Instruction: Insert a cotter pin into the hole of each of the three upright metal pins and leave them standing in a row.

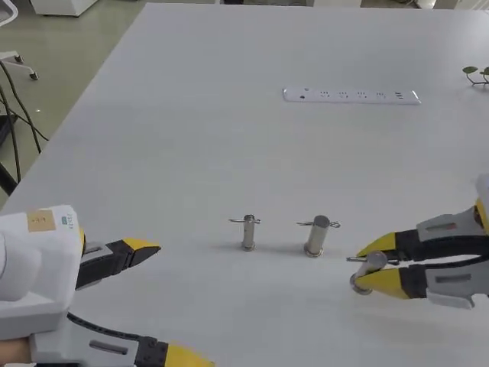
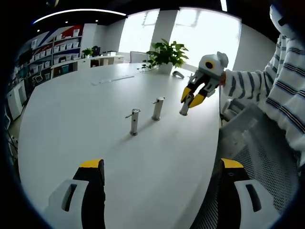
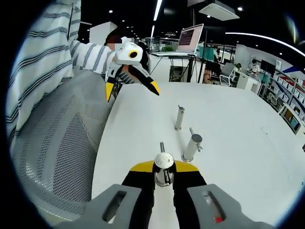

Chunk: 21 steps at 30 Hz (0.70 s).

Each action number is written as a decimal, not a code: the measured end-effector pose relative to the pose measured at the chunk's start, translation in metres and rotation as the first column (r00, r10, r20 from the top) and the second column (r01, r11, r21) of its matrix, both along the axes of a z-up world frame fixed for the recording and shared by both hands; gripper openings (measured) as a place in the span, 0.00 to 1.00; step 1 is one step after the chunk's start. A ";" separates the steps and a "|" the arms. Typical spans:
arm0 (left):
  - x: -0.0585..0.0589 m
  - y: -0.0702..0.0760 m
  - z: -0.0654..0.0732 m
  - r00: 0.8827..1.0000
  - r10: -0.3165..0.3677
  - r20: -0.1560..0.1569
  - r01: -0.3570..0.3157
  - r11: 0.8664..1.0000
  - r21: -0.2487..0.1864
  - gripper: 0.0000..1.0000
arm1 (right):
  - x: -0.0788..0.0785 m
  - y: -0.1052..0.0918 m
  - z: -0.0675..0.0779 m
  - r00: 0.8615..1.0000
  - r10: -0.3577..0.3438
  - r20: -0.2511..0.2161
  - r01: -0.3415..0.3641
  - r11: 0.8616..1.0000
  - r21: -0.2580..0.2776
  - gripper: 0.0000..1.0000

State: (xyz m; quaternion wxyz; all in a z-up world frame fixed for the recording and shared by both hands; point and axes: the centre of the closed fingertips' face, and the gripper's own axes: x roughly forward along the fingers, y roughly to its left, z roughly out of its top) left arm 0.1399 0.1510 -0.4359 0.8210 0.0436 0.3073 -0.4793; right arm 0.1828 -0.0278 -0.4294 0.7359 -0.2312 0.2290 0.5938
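1. The third metal pin [image 1: 373,262] was clamped between the jaws of the right gripper [image 1: 370,267], which were closed narrowly on its shaft just under the head.
2. In the right gripper view this third metal pin [image 3: 163,163] stood nearly upright between the yellow fingertips [image 3: 143,167], and a thin wire end [image 3: 161,146] projected past its head.
3. Whether its lower end touched the table [image 1: 191,138] cannot be told.
4. The middle pin [image 1: 317,236] stood upright just beside the held one, with a cotter pin [image 1: 332,225] through its head.
5. The end pin [image 1: 248,232] stood upright near the middle pin, in line with it, and carried its own cotter pin [image 1: 238,221].
6. All three pins were toward the edge of the table nearest the person, with the row running along that edge.
7. The left gripper [image 1: 166,302] was beyond the end pin along that same edge, with its jaws spread wide and nothing between them.
8. In the left gripper view the left gripper [image 2: 161,164] pointed along the row from that end.
9. A power strip [image 1: 351,95] lay flat toward the far edge, well apart from the pins.
10. A mesh chair [image 3: 57,143] stood at the near edge.
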 end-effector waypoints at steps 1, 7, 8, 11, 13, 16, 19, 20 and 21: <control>0.000 0.000 0.000 1.000 0.001 -0.002 -0.001 1.000 0.000 0.98 | 0.003 -0.002 0.000 1.000 -0.009 -0.001 0.009 1.000 0.000 0.08; -0.003 0.001 -0.002 1.000 0.006 -0.013 -0.005 1.000 0.008 0.98 | 0.024 -0.010 -0.007 1.000 -0.031 -0.002 0.031 0.999 -0.009 0.08; -0.004 0.001 -0.001 1.000 0.007 -0.015 -0.007 1.000 0.001 0.98 | 0.027 -0.011 -0.008 0.999 -0.032 -0.002 0.032 0.999 -0.012 0.08; -0.006 -0.002 0.002 1.000 0.009 -0.027 -0.009 1.000 -0.025 0.98 | 0.036 -0.012 -0.013 0.999 -0.036 -0.001 0.036 0.999 -0.023 0.08; -0.006 -0.001 0.002 1.000 0.011 -0.029 -0.011 1.000 -0.017 0.98 | 0.039 -0.014 -0.014 0.999 -0.039 -0.005 0.039 0.999 -0.024 0.08; -0.006 -0.002 0.002 0.999 0.012 -0.032 -0.013 1.000 -0.013 0.97 | 0.045 -0.016 -0.015 0.999 -0.042 -0.010 0.041 0.999 -0.019 0.08; -0.008 -0.005 0.002 0.999 -0.001 -0.036 0.000 1.000 -0.021 0.97 | 0.047 -0.018 -0.017 0.999 -0.038 -0.009 0.038 0.999 -0.018 0.08; -0.010 -0.007 0.002 0.999 -0.012 -0.044 0.011 1.000 -0.022 0.97 | 0.049 -0.020 -0.018 0.999 -0.040 -0.010 0.039 0.999 -0.016 0.08; -0.011 -0.008 0.001 0.999 -0.015 -0.048 0.014 1.000 -0.021 0.97 | 0.050 -0.021 -0.018 0.999 -0.042 -0.011 0.042 0.999 -0.015 0.08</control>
